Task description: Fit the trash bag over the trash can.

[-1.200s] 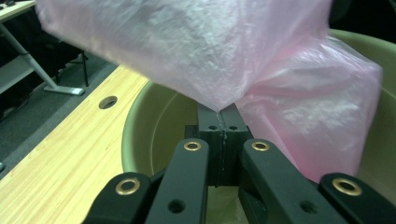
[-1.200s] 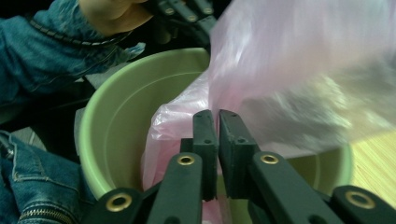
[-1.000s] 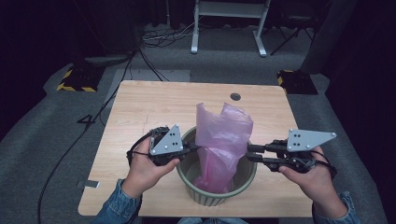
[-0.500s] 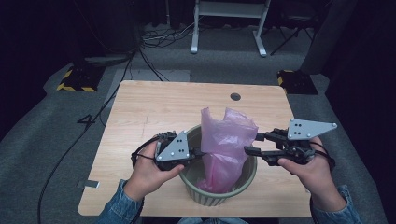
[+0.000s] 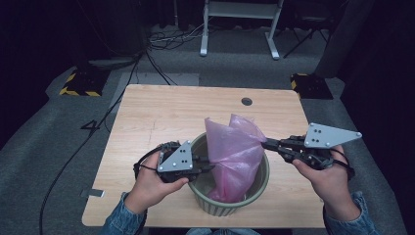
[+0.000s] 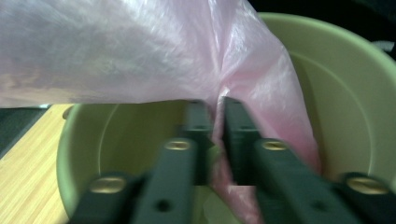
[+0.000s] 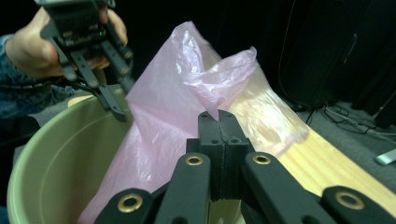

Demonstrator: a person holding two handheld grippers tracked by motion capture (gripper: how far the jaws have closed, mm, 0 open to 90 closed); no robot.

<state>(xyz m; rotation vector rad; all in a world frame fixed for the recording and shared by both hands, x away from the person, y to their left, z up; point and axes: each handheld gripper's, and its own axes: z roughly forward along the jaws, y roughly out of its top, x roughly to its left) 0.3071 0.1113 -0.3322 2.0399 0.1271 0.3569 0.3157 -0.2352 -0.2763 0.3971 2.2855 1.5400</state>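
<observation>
A pale green bucket (image 5: 265, 182) stands at the near middle of the wooden table (image 5: 161, 117), with a pink plastic bag (image 5: 235, 147) rising out of it. My left gripper (image 5: 210, 167) reaches over the bucket's left rim. Its jaws have just been opening slightly, but a fold of the bag (image 6: 140, 51) stays pinched between them (image 6: 215, 105). My right gripper (image 5: 266, 143) comes in from the right. Its jaws have just closed flat on the bag's upper edge (image 7: 218, 114). The right gripper view also shows the bucket wall (image 7: 56, 154) and the left gripper (image 7: 123, 100) across it.
A small dark hole (image 5: 246, 101) sits in the table's far side. Behind the table are the white legs of a stand (image 5: 240, 29), cables and two yellow-black striped blocks (image 5: 78, 83) on the grey floor. Bare tabletop lies left of and behind the bucket.
The right gripper rose a little and took the bag's upper right edge, which is now drawn toward it. The bag's top sank and spread. The left hand barely moved.
</observation>
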